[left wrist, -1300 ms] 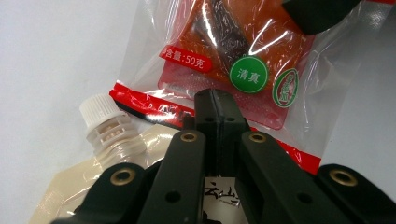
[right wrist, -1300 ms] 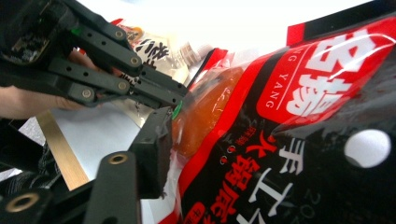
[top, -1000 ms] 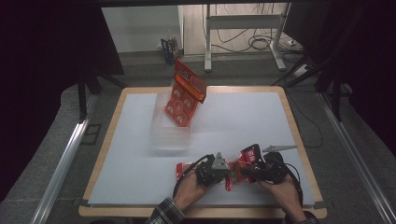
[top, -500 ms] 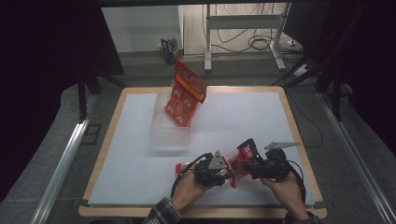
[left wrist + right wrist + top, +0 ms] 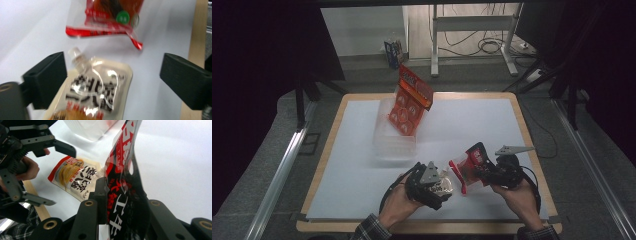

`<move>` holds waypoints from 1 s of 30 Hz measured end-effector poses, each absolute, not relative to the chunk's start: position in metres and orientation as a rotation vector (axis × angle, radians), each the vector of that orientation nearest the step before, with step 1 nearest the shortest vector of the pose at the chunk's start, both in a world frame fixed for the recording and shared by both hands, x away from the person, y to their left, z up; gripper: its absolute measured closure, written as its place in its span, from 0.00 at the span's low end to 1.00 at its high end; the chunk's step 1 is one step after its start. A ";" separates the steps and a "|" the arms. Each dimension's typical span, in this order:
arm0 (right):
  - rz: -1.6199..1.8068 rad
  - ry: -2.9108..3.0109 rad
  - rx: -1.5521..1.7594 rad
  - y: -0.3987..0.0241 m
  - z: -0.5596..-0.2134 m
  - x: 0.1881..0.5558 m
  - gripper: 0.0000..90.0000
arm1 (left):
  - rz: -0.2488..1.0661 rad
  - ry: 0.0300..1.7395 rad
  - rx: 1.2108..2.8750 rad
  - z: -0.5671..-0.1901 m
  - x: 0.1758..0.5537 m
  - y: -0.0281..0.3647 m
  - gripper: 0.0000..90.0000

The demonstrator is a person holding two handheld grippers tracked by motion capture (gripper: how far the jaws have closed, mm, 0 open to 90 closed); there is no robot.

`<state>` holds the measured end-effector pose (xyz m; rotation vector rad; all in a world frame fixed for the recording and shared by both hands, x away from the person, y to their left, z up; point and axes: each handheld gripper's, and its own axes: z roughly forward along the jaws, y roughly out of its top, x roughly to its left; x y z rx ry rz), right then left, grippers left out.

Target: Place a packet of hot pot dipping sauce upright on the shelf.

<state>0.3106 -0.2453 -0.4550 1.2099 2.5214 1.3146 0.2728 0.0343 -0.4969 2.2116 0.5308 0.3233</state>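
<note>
A cream spouted pouch (image 5: 100,92) lies flat on the white table between the wide jaws of my left gripper (image 5: 113,75). Those jaws have just been opening, and neither pad touches the pouch. From above, the left gripper (image 5: 438,182) hovers over the pouch (image 5: 445,188) near the table's front edge. To its right, my right gripper (image 5: 479,167) is shut on a red and black packet (image 5: 463,170) and holds it clear of the table. In the right gripper view the packet (image 5: 125,165) stands upright in the right gripper (image 5: 120,187), with the pouch (image 5: 75,180) lying beyond it.
A clear plastic container (image 5: 394,142) stands left of the table's middle, with a tall red package (image 5: 408,107) leaning in it. The table's wooden rim (image 5: 532,150) runs close past the right hand. White tabletop (image 5: 472,122) stretches toward the back right.
My left gripper has opened and let go of the cream pouch, which now rests on the table. The right gripper has lifted the red packet slightly.
</note>
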 end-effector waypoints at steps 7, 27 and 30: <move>1.325 2.515 1.172 -0.243 -0.448 0.314 0.80 | 0.307 0.582 2.167 -0.503 0.260 0.055 0.02; 1.343 2.549 1.013 -0.222 -0.419 0.347 0.80 | 0.391 0.719 2.179 -0.509 0.244 0.115 0.00; 1.346 2.562 0.963 -0.213 -0.415 0.356 0.80 | 0.384 0.759 2.162 -0.511 0.242 0.124 0.00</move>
